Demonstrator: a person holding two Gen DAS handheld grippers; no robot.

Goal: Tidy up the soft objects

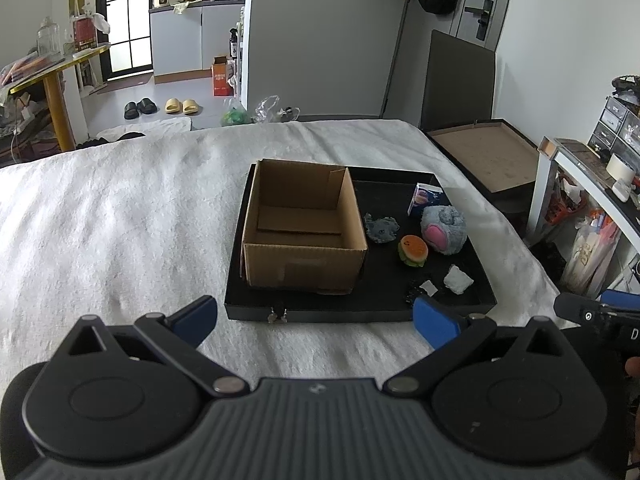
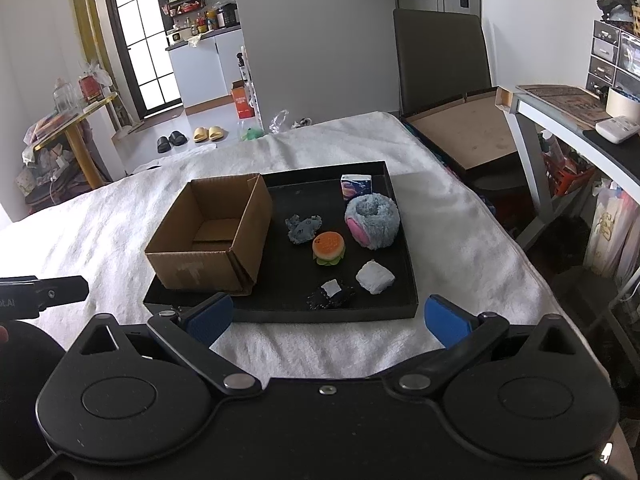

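Here we see the left gripper (image 1: 315, 322) with its jaws spread wide and nothing between them, hovering over the white blanket (image 1: 120, 216) just short of the black tray (image 1: 360, 314). Our right gripper (image 2: 327, 320) is likewise wide apart and holds nothing, poised above the tray's near edge.

Beyond the blue pads sits the tray, and on its left half stands an open cardboard box (image 2: 212, 236), upright, with only a loose cardboard flap lying at its bottom. To the right of the box the soft things lie spread on the tray floor: a small grey-blue plush (image 2: 303, 229) just beside the box, a burger-shaped toy (image 2: 329, 248) near it, and a fluffy grey and pink plush (image 2: 372, 220) further right. Behind that plush a small tissue pack (image 2: 356, 186) stands upright by the far wall. Nearer us lie a white folded wad (image 2: 375, 277) and a dark patch with a white square on it (image 2: 331, 294)
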